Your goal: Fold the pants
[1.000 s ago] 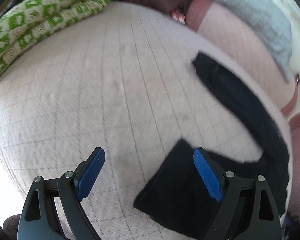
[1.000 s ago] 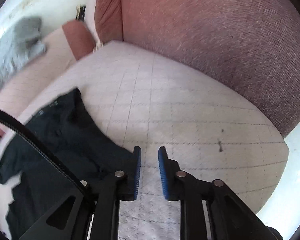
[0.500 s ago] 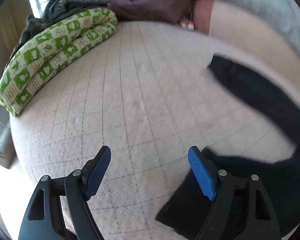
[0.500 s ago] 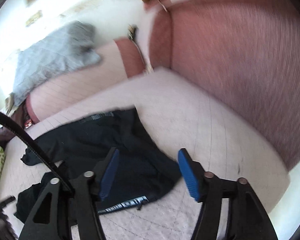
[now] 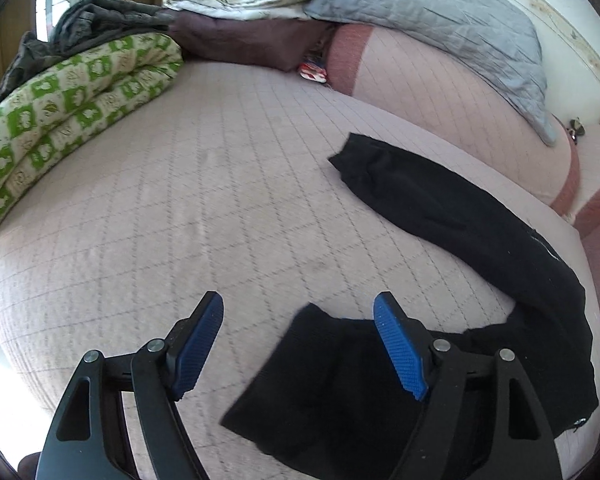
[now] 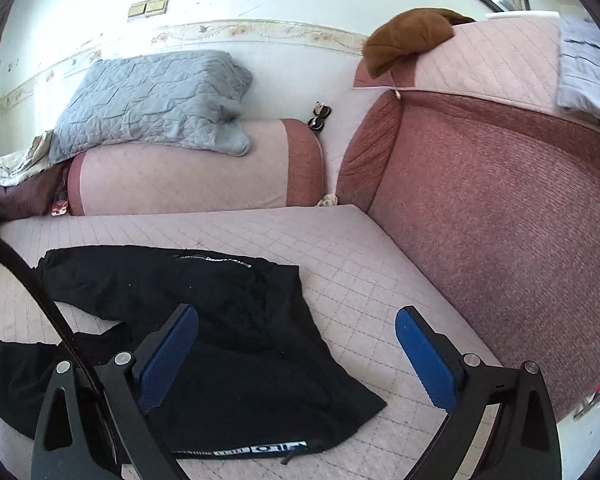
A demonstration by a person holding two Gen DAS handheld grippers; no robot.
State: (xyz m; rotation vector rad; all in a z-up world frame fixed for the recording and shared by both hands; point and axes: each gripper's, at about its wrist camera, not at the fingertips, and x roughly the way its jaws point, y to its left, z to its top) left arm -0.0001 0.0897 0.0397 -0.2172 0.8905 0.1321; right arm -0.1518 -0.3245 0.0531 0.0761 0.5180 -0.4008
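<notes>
Black pants (image 5: 440, 208) lie spread and crumpled on the quilted pink sofa seat (image 5: 180, 200). In the left wrist view one leg runs to the far right and the other leg end lies under my left gripper (image 5: 298, 340), which is open and empty above it. In the right wrist view the pants (image 6: 228, 320) show their waistband with white lettering near the front. My right gripper (image 6: 296, 354) is open and empty above the waist part.
A folded green patterned blanket (image 5: 60, 108) lies at the seat's far left. A grey quilted pillow (image 6: 152, 96) rests on a bolster (image 6: 180, 176) at the back. The red sofa backrest (image 6: 500, 220) rises on the right. Sunglasses (image 6: 320, 116) and a brown cloth (image 6: 408, 36) sit behind.
My right gripper has opened from shut and tilted up, now over the pants' waist. My left gripper stayed open and shifted slightly over the leg end.
</notes>
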